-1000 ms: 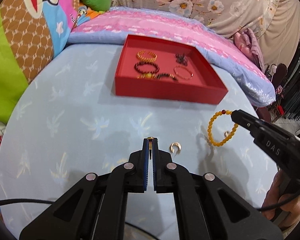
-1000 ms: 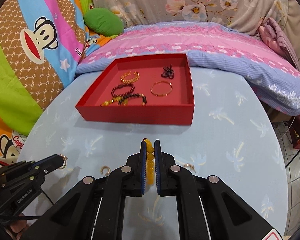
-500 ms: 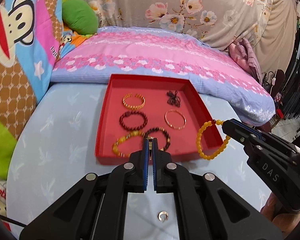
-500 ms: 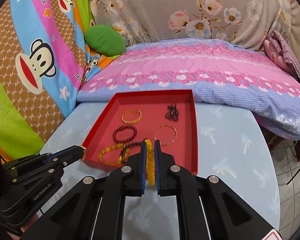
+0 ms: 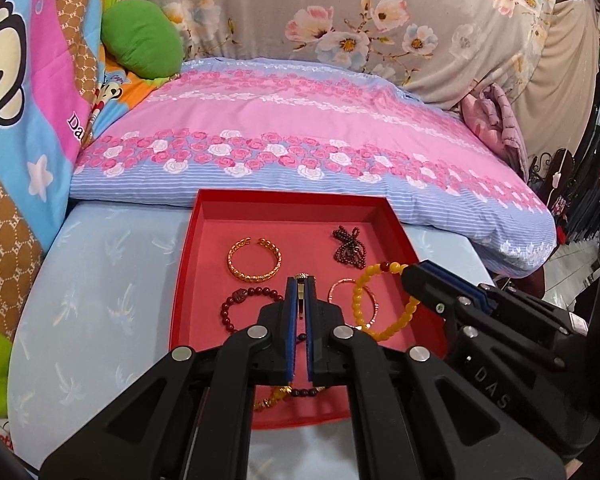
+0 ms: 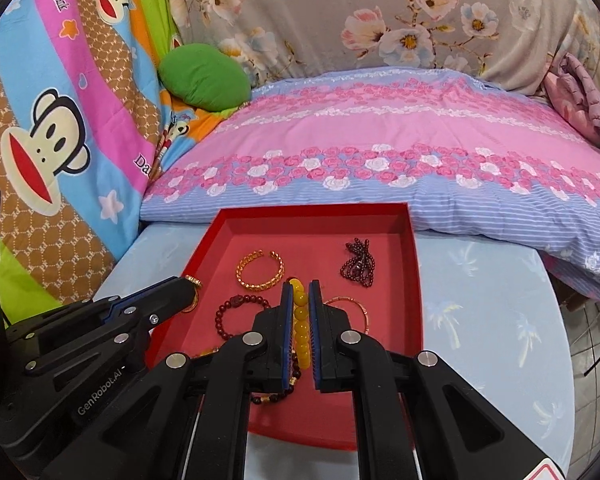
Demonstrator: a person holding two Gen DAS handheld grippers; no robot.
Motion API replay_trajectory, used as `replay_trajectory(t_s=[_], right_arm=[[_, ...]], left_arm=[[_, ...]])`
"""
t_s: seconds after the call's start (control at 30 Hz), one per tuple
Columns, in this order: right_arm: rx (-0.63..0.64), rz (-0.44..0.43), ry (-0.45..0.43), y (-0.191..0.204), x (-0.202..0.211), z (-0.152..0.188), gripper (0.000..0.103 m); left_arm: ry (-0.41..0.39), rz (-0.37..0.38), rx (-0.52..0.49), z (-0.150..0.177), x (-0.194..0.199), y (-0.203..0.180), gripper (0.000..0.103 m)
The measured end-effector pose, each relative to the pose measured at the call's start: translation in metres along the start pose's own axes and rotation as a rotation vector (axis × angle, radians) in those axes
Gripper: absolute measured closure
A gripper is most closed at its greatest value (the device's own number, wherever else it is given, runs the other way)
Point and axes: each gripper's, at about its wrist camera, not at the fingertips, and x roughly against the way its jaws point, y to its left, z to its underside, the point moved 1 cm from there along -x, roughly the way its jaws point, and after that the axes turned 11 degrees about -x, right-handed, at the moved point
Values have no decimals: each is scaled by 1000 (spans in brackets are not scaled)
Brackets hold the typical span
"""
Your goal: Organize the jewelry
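Both tongs hover over a red tray [image 5: 186, 276] that sits on a pale blue worktop [image 5: 100, 300] with a palm-tree print. On the left, the left tongs [image 5: 299, 280] are pinched nearly closed on a small gold ring [image 5: 301, 277], whose top peeks out at the fingertips; the right wrist view shows this ring at the tips above the tray's left part. To their right, the right tongs [image 6: 300, 285] are clamped on a yellow bead bracelet [image 5: 374, 300], which hangs as a loop from the tips above the tray's right half.

Inside the tray, from left to right: a dark red bead bracelet [image 5: 246, 304] lies flat near the left wall, a gold open cuff [image 5: 254, 258] sits behind it, a thin rose-gold bangle [image 5: 342, 292] lies partly hidden behind the hanging yellow loop, and a heap of small dark beads [image 5: 349, 249] rests toward the back right. Near the tray's front edge, more beaded strands in yellow and dark red show between the left tongs' arms.

Behind the tray lies a pink and lilac rose-print quilt [image 5: 300, 128], with a green cushion [image 5: 142, 40] at far left.
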Motion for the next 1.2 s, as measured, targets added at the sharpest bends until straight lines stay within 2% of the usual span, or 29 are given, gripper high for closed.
replay_trajectory(t_s=[0.4,0.7,0.77,0.8,0.9,0.93,1.2], right_arm=[[-16,62,81,-20,-41,20,95],[-17,99,78,-28,-46,23,95],[-13,107,64,-29,-43,23,91],[-10,111,60,-29,-42,23,90],[-13,112,43,-29,-35,23,76],[-13,112,36,-29,-33,23,72],[-8,95,14,-24,-8,35,68]], left_arm=[[75,-55,-14,13,-41,7,100],[95,-88,-12,17,-56,7,99],[90,-90,-1,17,-55,8,99],[91,-93,3,17,-55,9,95],[84,-116,21,18,-51,12,64],[79,-130,23,19,-48,13,58],[71,-131,45,27,-29,10,52]])
